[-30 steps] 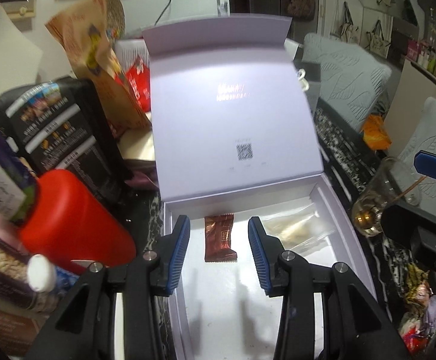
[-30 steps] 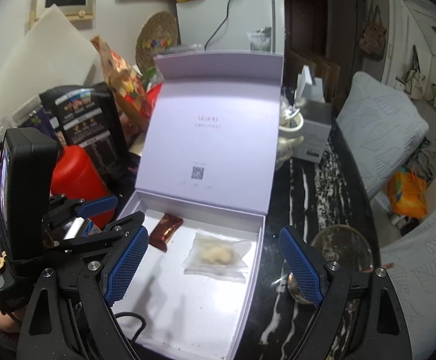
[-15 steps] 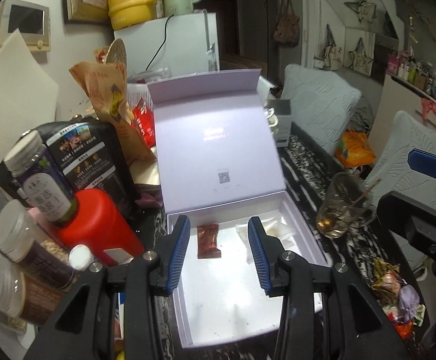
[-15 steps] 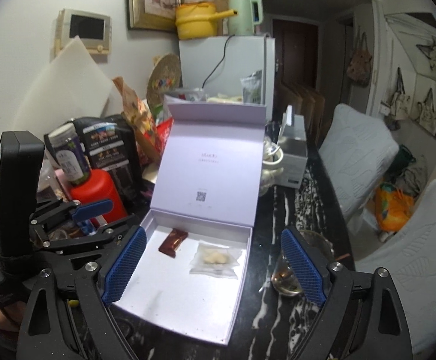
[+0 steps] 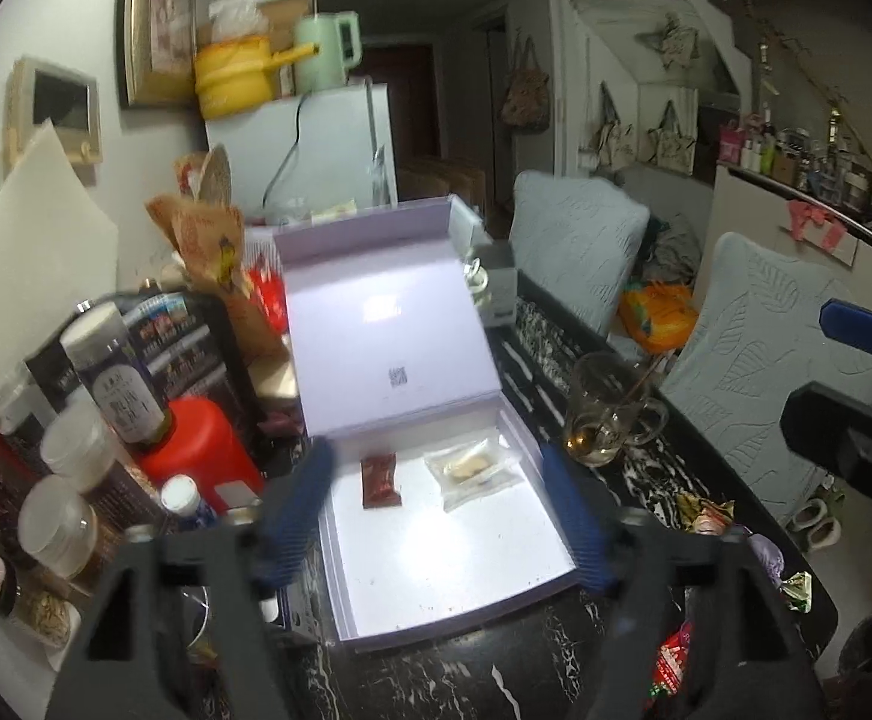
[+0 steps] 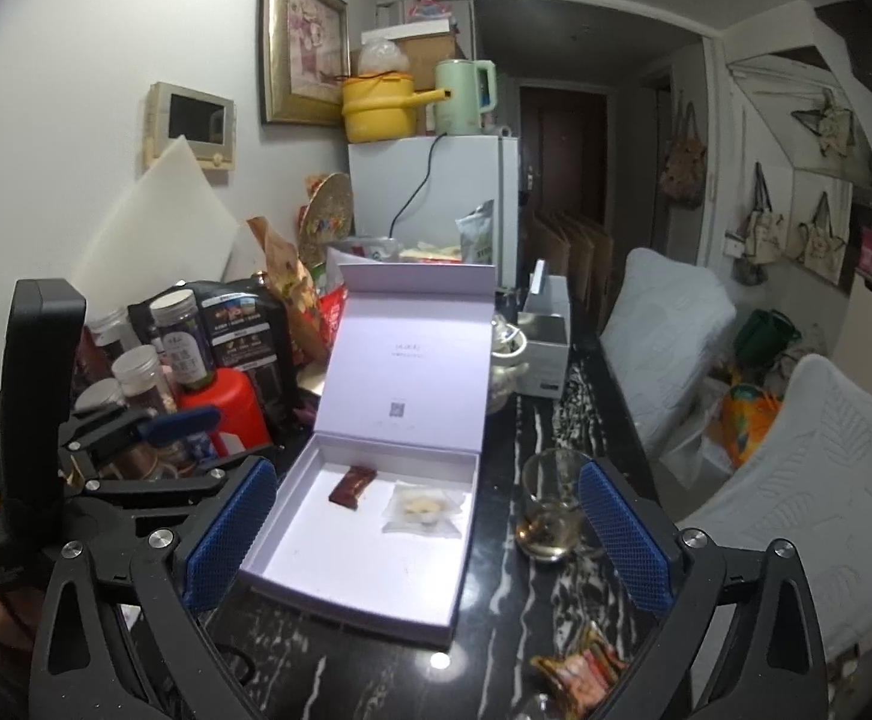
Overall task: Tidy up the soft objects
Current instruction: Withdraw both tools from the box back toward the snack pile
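Observation:
An open lavender box (image 5: 466, 564) (image 6: 345, 558) lies on the dark marble table with its lid standing up. Inside lie a brown snack packet (image 5: 380, 481) (image 6: 351, 486) and a clear packet with a pale snack (image 5: 472, 469) (image 6: 423, 509). My left gripper (image 5: 436, 498) hovers above the box's near half, its jaws opening and blurred, with nothing between them. My right gripper (image 6: 426, 516) hangs over the box's front, jaws opening wide and empty. Loose wrapped snacks (image 5: 700, 517) (image 6: 580, 666) lie on the table to the right of the box.
A glass mug (image 5: 604, 414) (image 6: 550, 510) with liquid stands right of the box. A red container (image 5: 195, 444) (image 6: 225, 402), several jars (image 5: 117, 384) and bags crowd the left. Grey cushioned chairs (image 5: 760, 360) line the table's right edge.
Both grippers have pulled back and up from the box, so more of the room shows. The left jaws have spread much wider; the right a little. Both packets stay in the box.

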